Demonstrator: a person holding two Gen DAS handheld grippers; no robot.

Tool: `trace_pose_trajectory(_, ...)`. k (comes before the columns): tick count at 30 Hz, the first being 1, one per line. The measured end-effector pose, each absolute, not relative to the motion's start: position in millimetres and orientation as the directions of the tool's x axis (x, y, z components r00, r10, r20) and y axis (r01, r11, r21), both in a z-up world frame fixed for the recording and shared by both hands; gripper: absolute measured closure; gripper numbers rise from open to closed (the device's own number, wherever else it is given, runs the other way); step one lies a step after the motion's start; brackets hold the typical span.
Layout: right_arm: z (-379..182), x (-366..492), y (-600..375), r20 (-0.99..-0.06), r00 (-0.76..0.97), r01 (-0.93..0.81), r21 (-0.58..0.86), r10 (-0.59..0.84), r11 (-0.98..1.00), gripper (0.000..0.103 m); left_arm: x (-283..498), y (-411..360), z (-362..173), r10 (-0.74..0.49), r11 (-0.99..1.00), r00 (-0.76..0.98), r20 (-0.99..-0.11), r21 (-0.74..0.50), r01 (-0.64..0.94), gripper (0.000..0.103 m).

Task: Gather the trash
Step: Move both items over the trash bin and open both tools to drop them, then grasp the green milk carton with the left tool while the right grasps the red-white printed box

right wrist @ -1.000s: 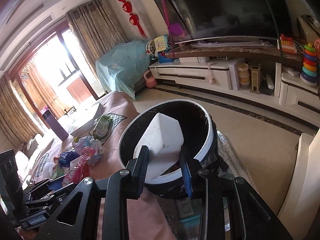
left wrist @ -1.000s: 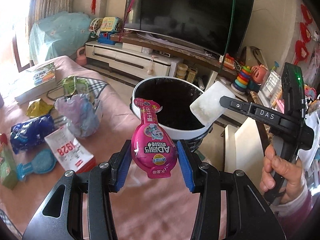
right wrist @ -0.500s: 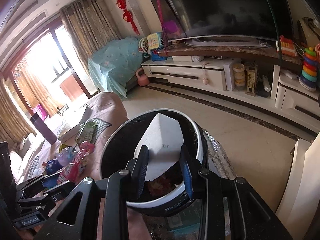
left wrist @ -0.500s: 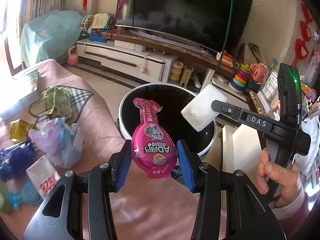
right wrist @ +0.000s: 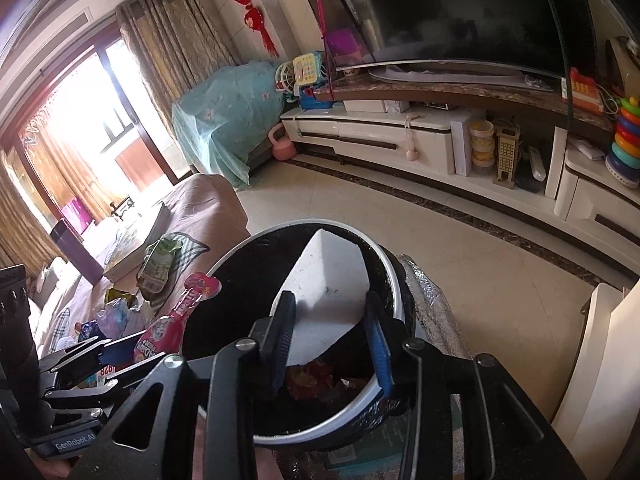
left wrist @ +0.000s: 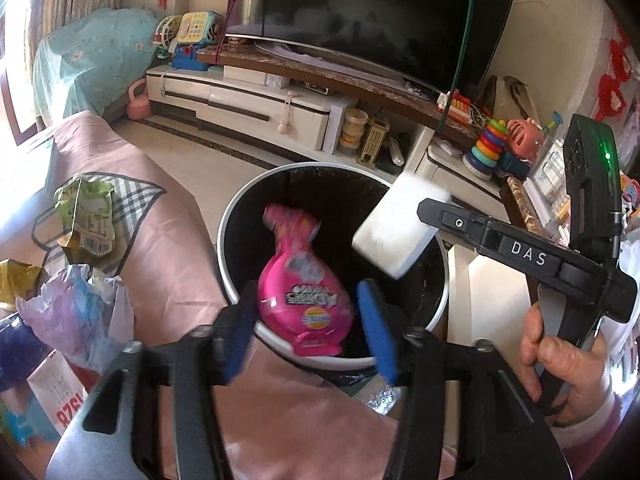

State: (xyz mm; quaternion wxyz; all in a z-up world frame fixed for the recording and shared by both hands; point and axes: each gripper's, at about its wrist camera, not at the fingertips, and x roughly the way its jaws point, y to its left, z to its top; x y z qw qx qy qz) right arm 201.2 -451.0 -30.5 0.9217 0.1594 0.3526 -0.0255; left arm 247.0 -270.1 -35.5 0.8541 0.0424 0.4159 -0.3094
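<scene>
A round bin (left wrist: 240,240) with a white rim and black liner stands on the floor against the edge of a pink-covered table (left wrist: 168,248). Pale tiled floor (right wrist: 460,264) lies open between the bin and a long TV cabinet (right wrist: 380,140).

Both grippers tilt downward over the bin's mouth. The left gripper (left wrist: 306,320) has just been opening; a pink pouch (left wrist: 304,292) sits between its blue pads with gaps on both sides, over the bin's near rim. The right gripper (right wrist: 330,340), held in a hand (left wrist: 560,368), has also been opening; a white foam block (right wrist: 324,292) lies between its fingers above the opening, and whether the pads still press it cannot be told. Reddish wrappers (right wrist: 312,380) lie at the bin's bottom. More wrappers (left wrist: 86,216) and bags litter the table.
</scene>
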Motion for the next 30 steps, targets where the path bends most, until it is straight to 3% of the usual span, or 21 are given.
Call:
trace_pose_trajectory(1,-31,202,-453,-0.659,0.749,0.164,0.287,0.07,0.944,0.056,246,-269,-35,-0.493,0.807,0.469,-0.733,-0.184,0.56,0.033)
trace_pose_trajectory(3,-30,202,-454,-0.653,0.753,0.166,0.307,0.081,0.937,0.043,243,-266,-32,-0.489,0.815,0.488,-0.722,-0.179,0.551,0.028)
trace_pose_trajectory(7,-29,195,-452,-0.641,0.762,0.165,0.329,0.092,0.93,0.039,233,-250,-33,-0.486,0.827,0.501,-0.716,-0.19,0.53,0.027)
trace_pose_trajectory(15,-26,164,-424,-0.6,0.792,0.137,0.355,0.113,0.925,0.009,197,-202,-42,-0.466,0.857,0.534,-0.706,-0.21,0.47,0.023)
trace_pose_trajectory(30,-54,120,-335,-0.62,0.762,0.04,0.334,0.187,0.942,0.007,141,-87,-58,-0.334,0.939,0.61,-0.719,-0.196,0.283,0.023)
